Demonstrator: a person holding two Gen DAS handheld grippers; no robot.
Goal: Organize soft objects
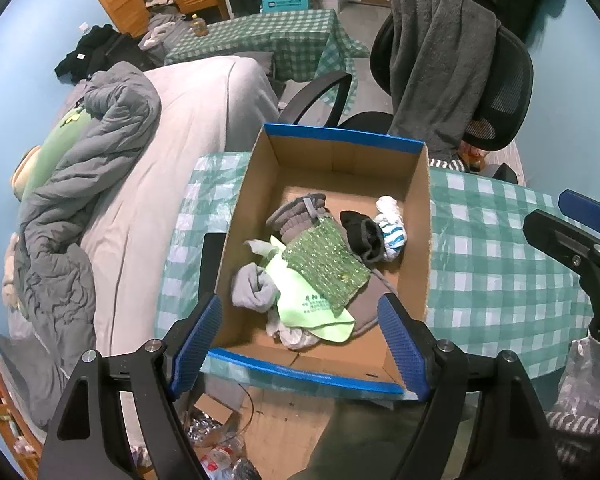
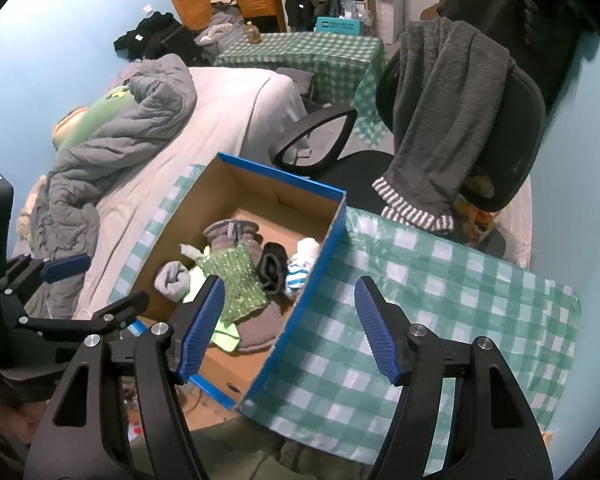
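Observation:
A cardboard box with blue outer sides stands on a table covered in green-and-white checked cloth. Inside lie soft items: a green sequined cloth, a pale green bag, a rolled grey sock, a black sock, a white-and-blue sock and a grey-brown glove. My left gripper hangs open above the box's near end, empty. My right gripper is open over the box's right wall, empty.
A black office chair draped with a grey towel stands behind the table. A bed with a grey duvet lies to the left. A second checked table stands farther back. Clutter covers the floor below.

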